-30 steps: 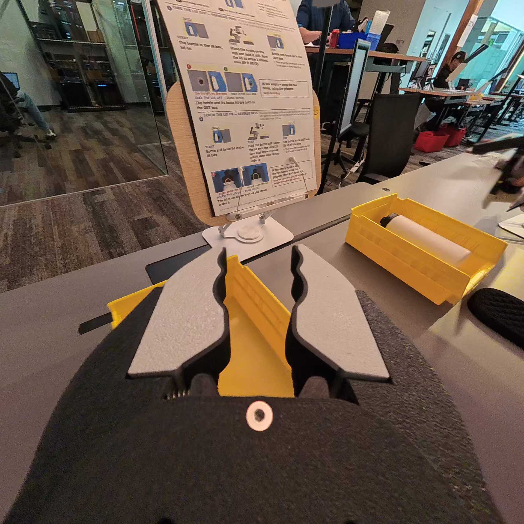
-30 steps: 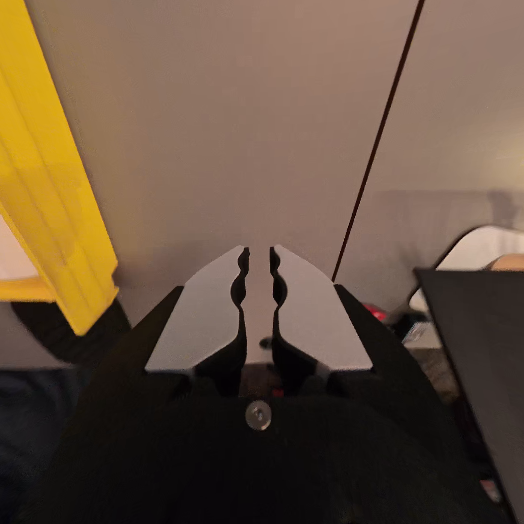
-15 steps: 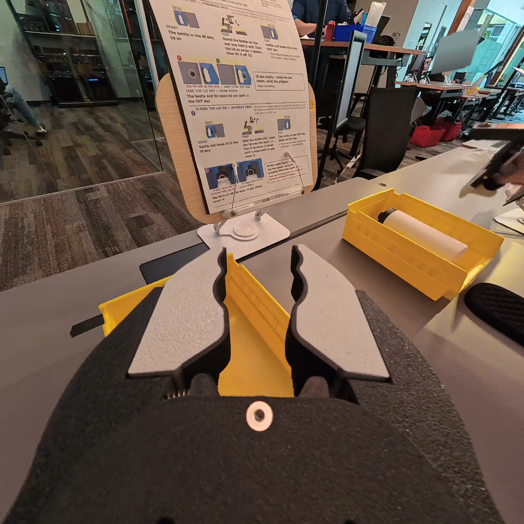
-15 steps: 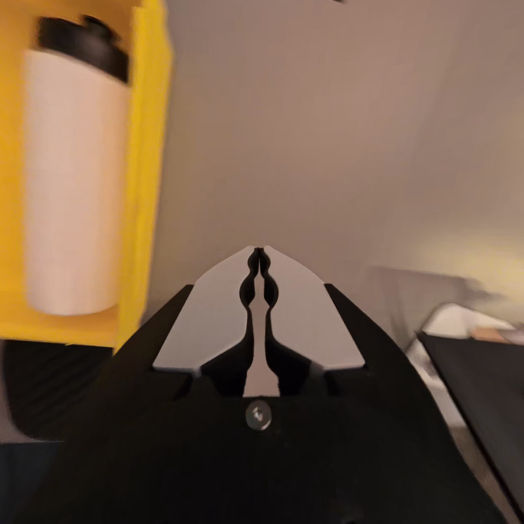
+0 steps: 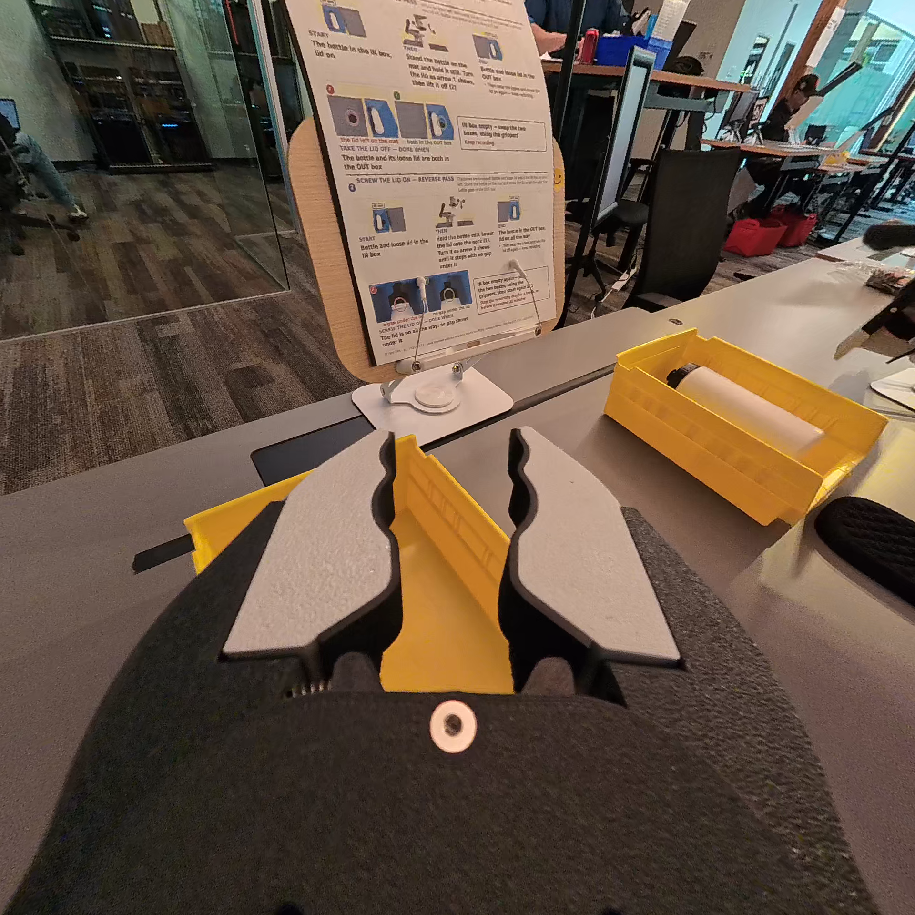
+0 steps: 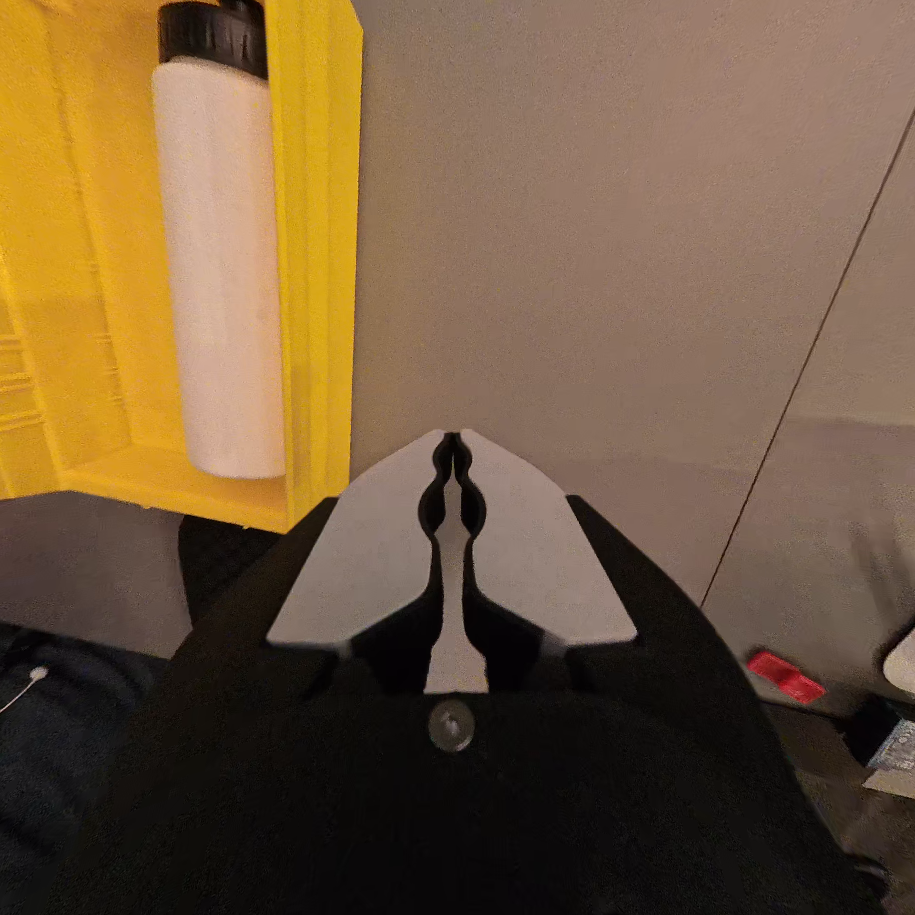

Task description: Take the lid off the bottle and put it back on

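beside ribbed yellow bin (image 6: 322, 247), smooth white bottle (image 6: 218, 277)

Near yellow plastic bin (image 5: 448, 500) mostly hidden behind left tool (image 5: 451, 435). Black screw lid (image 6: 213, 29) of white cylindrical bottle (image 6: 218, 277) cut off by top edge. Right tool (image 5: 876, 327) blurred, cropped at frame edge.

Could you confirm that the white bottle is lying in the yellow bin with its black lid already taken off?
Not quite: the black lid is on the white bottle, as the right wrist view shows. The bottle does lie in the yellow bin.
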### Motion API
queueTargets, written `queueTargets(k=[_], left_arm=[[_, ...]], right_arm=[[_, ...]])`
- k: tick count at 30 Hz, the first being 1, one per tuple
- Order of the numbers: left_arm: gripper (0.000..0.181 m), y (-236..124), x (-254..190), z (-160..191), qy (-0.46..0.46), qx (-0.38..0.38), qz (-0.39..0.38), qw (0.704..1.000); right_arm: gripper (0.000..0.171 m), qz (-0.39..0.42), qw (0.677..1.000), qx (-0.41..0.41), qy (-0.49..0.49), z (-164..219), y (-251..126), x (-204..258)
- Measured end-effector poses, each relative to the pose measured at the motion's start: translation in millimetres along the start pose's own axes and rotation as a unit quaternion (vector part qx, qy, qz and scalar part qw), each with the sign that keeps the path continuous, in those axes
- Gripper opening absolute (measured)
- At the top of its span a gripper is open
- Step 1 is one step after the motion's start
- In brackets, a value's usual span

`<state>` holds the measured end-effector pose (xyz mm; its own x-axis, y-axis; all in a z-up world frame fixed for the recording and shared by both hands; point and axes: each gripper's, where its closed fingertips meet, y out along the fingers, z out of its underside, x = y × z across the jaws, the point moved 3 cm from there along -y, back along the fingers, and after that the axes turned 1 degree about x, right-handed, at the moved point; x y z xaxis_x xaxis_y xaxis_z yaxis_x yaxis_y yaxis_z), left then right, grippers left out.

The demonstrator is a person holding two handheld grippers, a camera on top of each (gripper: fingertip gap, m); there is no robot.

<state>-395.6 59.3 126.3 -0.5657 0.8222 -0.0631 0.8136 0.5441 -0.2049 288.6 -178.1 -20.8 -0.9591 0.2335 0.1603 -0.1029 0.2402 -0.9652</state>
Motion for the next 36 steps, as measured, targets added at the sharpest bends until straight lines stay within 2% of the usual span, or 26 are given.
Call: queueTargets(k=[5, 8, 10, 12, 14, 15, 18, 21, 23, 26, 29, 32, 36], left_arm=[[0.043, -2.3, 3.0, 1.2, -0.001, 0.006, -0.007, 1.0], [0.043, 2.3, 5.1, 8.4, -0.007, 0.029, -0.002, 1.0], [0.043, 6.6, 11.6, 15.5, -0.004, 0.05, -0.013, 0.999], [0.043, 8.7, 29.7, 28.6, -0.002, 0.086, -0.058, 0.995], [0.045, 3.8, 52.6, 45.8, 0.0, 0.137, -0.12, 0.983], [0.045, -0.6, 62.0, 53.6, -0.002, 0.158, -0.142, 0.977], [0.052, -16.2, 87.7, 82.1, -0.044, 0.224, -0.182, 0.956], [0.059, -28.9, 112.0, 117.0, -0.084, 0.302, -0.213, 0.925], [0.058, -26.3, 118.1, 133.2, -0.115, 0.325, -0.196, 0.918], [0.053, -18.6, 121.7, 145.1, -0.143, 0.332, -0.177, 0.915], [0.05, -16.6, 121.4, 159.0, -0.149, 0.373, -0.175, 0.899], [0.044, -10.2, 119.0, 168.0, -0.159, 0.391, -0.162, 0.892], [0.035, -7.1, 116.8, 186.7, -0.162, 0.443, -0.158, 0.868]], right_arm=[[0.002, 0.014, 0.999, -0.035, -0.008, 1.8, -4.0, -2.0], [0.002, 0.037, 0.991, -0.124, -0.032, -7.9, -20.1, 8.8], [0.002, 0.012, 0.96, -0.268, -0.083, -22.3, -42.7, 44.4], [0.004, -0.023, 0.903, -0.408, -0.134, -29.1, -63.7, 89.9], [0.013, -0.036, 0.863, -0.478, -0.158, -33.5, -71.4, 126.2], [0.021, -0.032, 0.86, -0.484, -0.16, -37.8, -70.7, 138.1], [0.043, 0.005, 0.879, -0.451, -0.156, -54.0, -61.3, 148.1], [0.053, 0.094, 0.908, -0.392, -0.109, -65.9, -41.8, 107.4], [0.054, 0.12, 0.933, -0.335, -0.056, -62.6, -21.4, 75.1], [0.054, 0.089, 0.963, -0.251, -0.041, -49.8, 10.2, 58.9], [0.053, 0.061, 0.984, -0.167, -0.026, -35.6, 36.9, 56.4], [0.047, 0.057, 0.991, -0.119, -0.003, -30.2, 55.1, 51.8], [0.035, 0.022, 0.997, -0.075, 0.012, -25.0, 72.7, 56.1]])
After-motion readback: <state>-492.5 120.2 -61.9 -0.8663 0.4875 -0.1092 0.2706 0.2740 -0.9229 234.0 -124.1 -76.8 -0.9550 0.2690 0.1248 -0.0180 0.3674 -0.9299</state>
